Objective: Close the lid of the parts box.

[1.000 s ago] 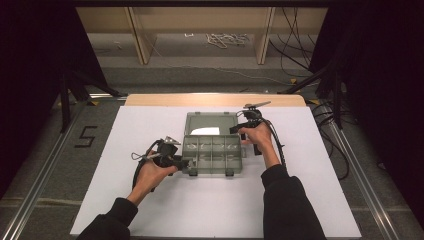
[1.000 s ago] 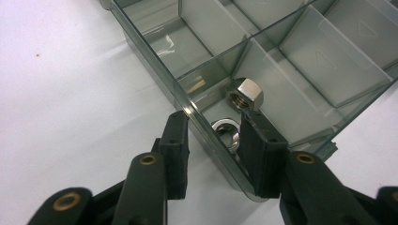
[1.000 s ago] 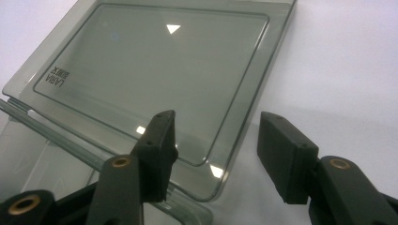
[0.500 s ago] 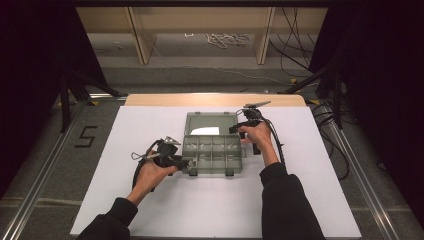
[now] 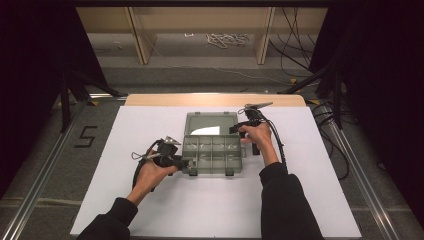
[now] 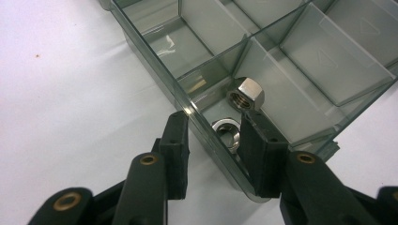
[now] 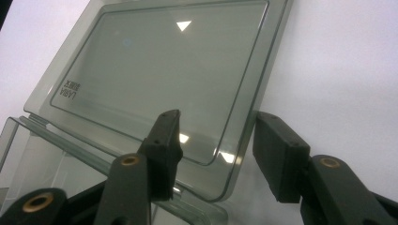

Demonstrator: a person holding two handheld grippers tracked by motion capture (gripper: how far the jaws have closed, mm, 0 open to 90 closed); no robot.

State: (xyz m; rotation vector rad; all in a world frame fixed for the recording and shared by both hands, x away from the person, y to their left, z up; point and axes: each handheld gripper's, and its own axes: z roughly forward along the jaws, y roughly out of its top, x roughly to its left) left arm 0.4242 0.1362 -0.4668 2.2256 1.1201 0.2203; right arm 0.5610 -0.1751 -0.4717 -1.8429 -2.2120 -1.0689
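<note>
Box wall sits between left tongs; right tongs, closing, straddle lid edge.

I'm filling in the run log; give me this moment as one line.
left gripper: open astride box wall | right gripper: closing, open astride lid edge | nuts: two, corner compartment

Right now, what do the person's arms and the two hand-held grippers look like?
Both sleeves are black and long. Each hand-held gripper is black: the left and right have two blocky jaws with ribbed pads and brass-coloured pivot pins. A black cable trails from the right one, and a grey three-cornered plate sits on top.
</note>
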